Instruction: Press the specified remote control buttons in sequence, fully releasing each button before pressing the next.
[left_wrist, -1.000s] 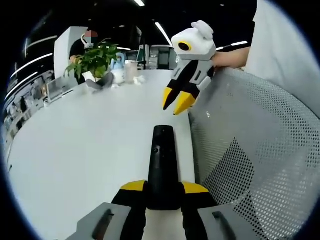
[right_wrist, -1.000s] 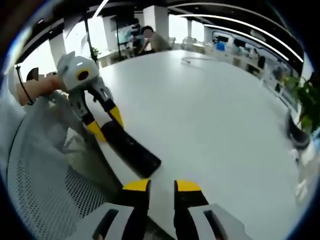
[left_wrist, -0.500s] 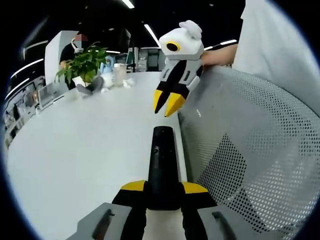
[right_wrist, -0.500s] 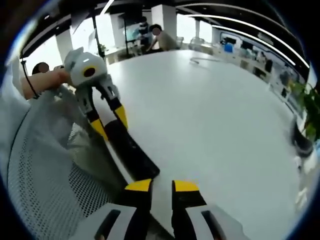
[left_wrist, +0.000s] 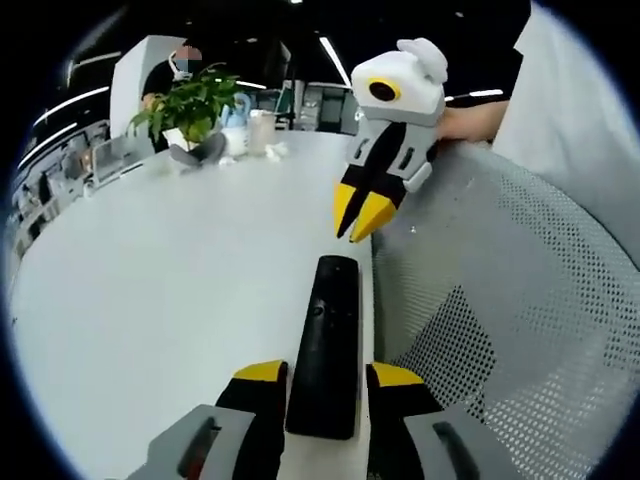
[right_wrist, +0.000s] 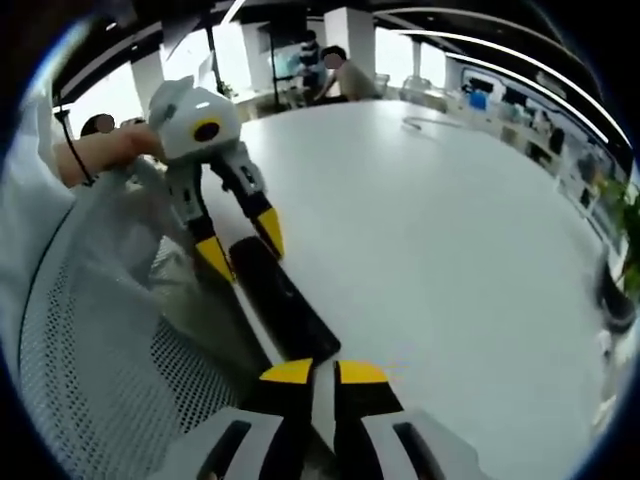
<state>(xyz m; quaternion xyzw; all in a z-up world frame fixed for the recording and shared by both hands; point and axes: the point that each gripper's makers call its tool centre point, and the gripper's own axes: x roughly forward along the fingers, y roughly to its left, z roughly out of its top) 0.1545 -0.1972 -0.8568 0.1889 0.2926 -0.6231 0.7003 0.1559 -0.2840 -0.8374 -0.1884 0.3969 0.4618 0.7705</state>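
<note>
Your left claw (left_wrist: 322, 385) straddles the near end of the black remote (left_wrist: 326, 340), yellow tips on either side of it, seemingly clamped on; whether they truly press its sides, you cannot tell for sure. The remote lies flat on the white surface (left_wrist: 150, 280), right at its edge, beside the grey mesh chair back (left_wrist: 520, 300). Your right claw (right_wrist: 312, 375) has its jaws drawn narrow, nearly closed on nothing, tips hovering just off the remote's far end. A potted plant (left_wrist: 190, 115) stands well apart at the surface's far side.
</note>
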